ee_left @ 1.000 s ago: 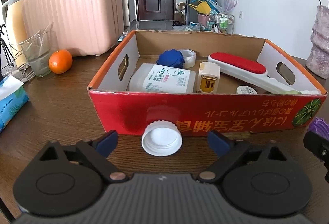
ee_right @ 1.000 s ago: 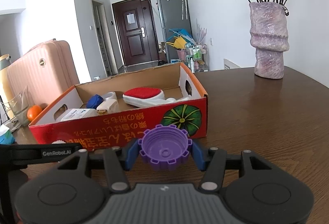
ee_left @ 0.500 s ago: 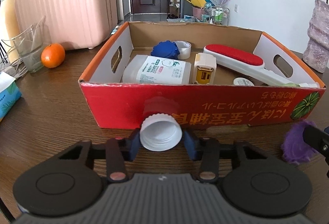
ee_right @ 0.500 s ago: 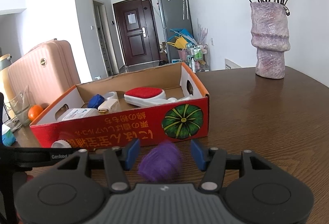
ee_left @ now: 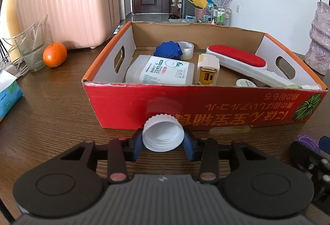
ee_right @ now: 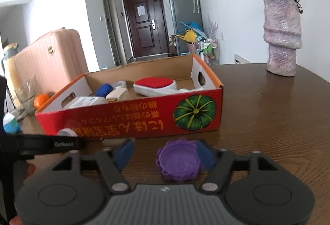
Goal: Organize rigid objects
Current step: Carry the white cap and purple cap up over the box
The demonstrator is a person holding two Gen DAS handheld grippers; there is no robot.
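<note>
In the left wrist view, the left gripper (ee_left: 163,140) is clenching one white cap (ee_left: 163,136), its two blue pads pressing the ribbed plastic rim on either side, with the cap's open hollow facing the camera. The cap is sitting just in front of the glossy red front wall of one cardboard box (ee_left: 206,105), which is printed with yellow characters, upside down from here, and a green pumpkin picture. Inside the box are lying one clear bottle (ee_left: 160,70) with a white label whose small print is too fine to read, one blue cap (ee_left: 168,50) with a scalloped edge, one roll of white tape (ee_left: 185,47), one cream and yellow block (ee_left: 208,69), one small round white lid (ee_left: 245,83) and one long white brush (ee_left: 243,63) with a red fabric pad. On the dark wooden table (ee_left: 51,105) to the left are standing one orange (ee_left: 54,54), one clear glass (ee_left: 34,47) and one pink ribbed suitcase (ee_left: 68,4).

In the right wrist view, the right gripper (ee_right: 165,154) is standing released, its jaws spread wide. One purple cap (ee_right: 178,162) with a toothed rim is resting on the table (ee_right: 278,121), touching the right blue finger (ee_right: 205,153) and well apart from the left one. The left gripper's black body is showing the lettering "GenRobot.AI". One rough lilac vase (ee_right: 281,39) is holding dried roses.
</note>
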